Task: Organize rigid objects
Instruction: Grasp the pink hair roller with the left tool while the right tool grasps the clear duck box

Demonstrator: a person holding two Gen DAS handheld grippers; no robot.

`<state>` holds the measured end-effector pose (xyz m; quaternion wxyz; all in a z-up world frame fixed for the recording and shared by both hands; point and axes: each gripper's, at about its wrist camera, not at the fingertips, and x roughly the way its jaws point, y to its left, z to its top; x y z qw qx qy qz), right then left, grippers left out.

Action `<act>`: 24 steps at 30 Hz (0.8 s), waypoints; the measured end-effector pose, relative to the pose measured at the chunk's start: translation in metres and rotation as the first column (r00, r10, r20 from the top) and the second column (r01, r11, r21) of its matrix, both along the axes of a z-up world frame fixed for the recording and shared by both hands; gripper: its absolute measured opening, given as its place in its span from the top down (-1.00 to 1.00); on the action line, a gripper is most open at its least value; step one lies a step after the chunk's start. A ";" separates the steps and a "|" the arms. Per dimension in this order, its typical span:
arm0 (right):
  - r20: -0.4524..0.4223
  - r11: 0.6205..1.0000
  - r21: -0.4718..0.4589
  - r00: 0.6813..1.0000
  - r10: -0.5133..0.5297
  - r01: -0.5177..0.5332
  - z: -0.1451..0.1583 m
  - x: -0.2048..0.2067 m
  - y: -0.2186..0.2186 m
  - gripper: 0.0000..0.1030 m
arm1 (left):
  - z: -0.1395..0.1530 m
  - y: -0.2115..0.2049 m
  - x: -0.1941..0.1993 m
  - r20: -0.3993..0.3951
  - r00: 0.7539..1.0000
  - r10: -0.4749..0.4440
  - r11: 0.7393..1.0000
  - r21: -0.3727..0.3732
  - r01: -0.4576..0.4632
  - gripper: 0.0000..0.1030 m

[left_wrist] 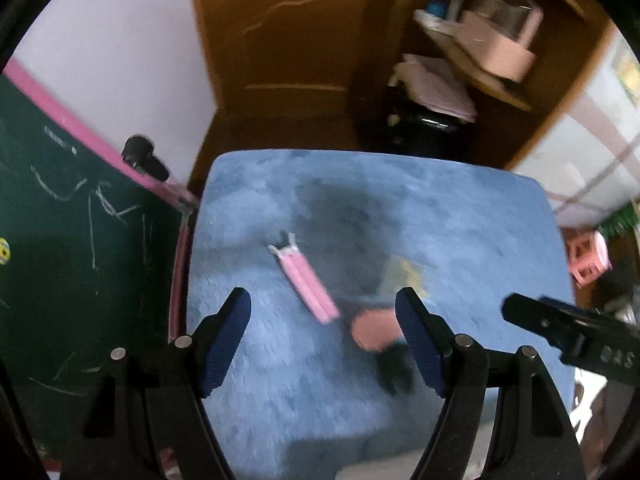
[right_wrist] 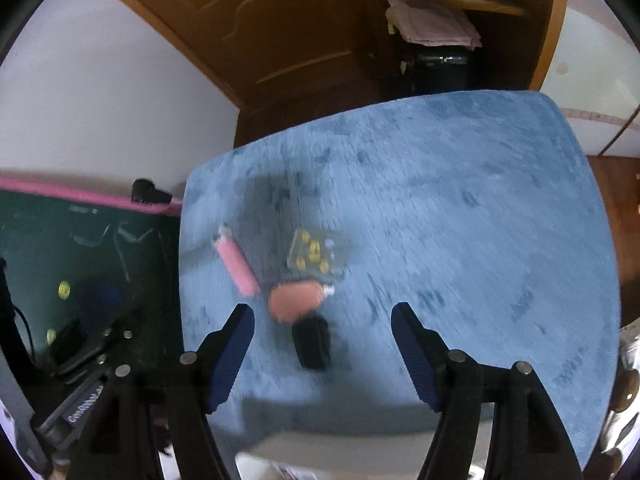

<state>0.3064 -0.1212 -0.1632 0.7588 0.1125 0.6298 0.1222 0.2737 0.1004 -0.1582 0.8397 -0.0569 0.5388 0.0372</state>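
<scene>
A blue fuzzy mat (left_wrist: 460, 220) (right_wrist: 460, 200) covers the table. On it lie a pink stick-shaped case (left_wrist: 306, 284) (right_wrist: 236, 266), an orange-pink oval object with a silver tip (left_wrist: 374, 328) (right_wrist: 296, 302), a small black block (left_wrist: 394, 368) (right_wrist: 312, 342) and a clear flat box with yellow pieces (right_wrist: 316, 256) (left_wrist: 404, 276). My left gripper (left_wrist: 324, 344) is open and empty above the near part of the mat. My right gripper (right_wrist: 322, 352) is open and empty, with the black block between its fingers below; it shows at the right of the left wrist view (left_wrist: 560, 332).
A dark green chalkboard with a pink rim (left_wrist: 80, 220) (right_wrist: 80, 220) stands left of the table. A brown door (left_wrist: 288, 40) and a shelf with boxes and papers (left_wrist: 480, 48) stand behind. A pink stool (left_wrist: 588, 260) is at the right.
</scene>
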 end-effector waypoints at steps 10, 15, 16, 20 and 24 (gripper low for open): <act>-0.101 0.995 -0.015 0.990 -0.099 0.098 -0.076 0.047 0.041 -0.39 | -0.096 0.021 0.038 -0.087 0.982 0.165 0.986 -0.016 -0.167 -0.51; -0.131 0.990 -0.076 0.983 -0.129 0.120 -0.103 0.059 0.056 -0.39 | -0.117 0.024 0.045 -0.100 0.976 0.192 0.981 -0.008 -0.193 -0.51; -0.132 0.987 -0.105 0.982 -0.136 0.122 -0.107 0.060 0.059 -0.39 | -0.120 0.024 0.045 -0.101 0.975 0.197 0.980 0.002 -0.198 -0.51; -0.143 0.976 -0.175 0.978 -0.154 0.129 -0.120 0.063 0.068 -0.39 | -0.132 0.025 0.047 -0.116 0.968 0.221 0.975 0.006 -0.221 -0.51; -0.172 0.970 -0.193 0.969 -0.179 0.146 -0.133 0.063 0.069 -0.39 | -0.141 0.024 0.048 -0.129 0.961 0.243 0.970 0.013 -0.243 -0.51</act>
